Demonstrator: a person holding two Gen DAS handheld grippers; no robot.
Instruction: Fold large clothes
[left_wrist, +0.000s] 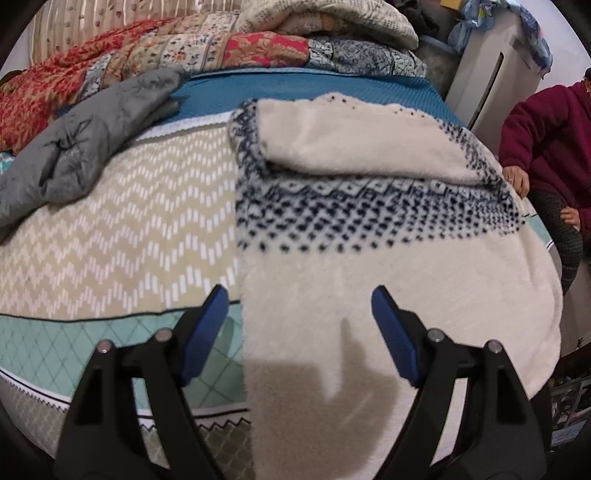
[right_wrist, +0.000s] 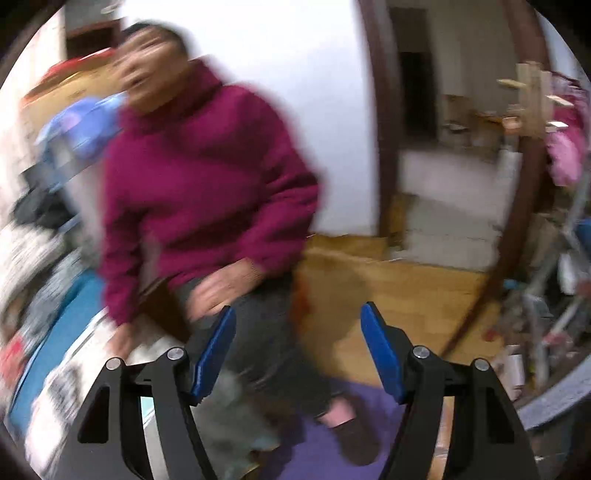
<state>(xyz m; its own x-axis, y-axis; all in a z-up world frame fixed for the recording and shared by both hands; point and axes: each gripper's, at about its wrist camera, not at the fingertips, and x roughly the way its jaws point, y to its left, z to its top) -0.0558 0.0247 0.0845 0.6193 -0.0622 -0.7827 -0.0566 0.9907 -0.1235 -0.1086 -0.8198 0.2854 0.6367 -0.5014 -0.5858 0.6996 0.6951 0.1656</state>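
On the left we see a grey jacket (left_wrist: 85, 147) bunched on the bed (left_wrist: 122, 221), its lower end cut off by the frame edge. Right of it, the cream blanket (left_wrist: 388, 258) lies on the bed, its far edge folded back over the blue-patterned band. Our left gripper (left_wrist: 299, 332) hovers above its near part, fingers wide with nothing between them, their shadow on the pile. At the far right a person (left_wrist: 546, 136) in a maroon sweater sits, half cut off. The right wrist view is badly blurred: our right gripper (right_wrist: 298, 350) faces the person (right_wrist: 207, 177), fingers apart and empty; the bed is barely readable.
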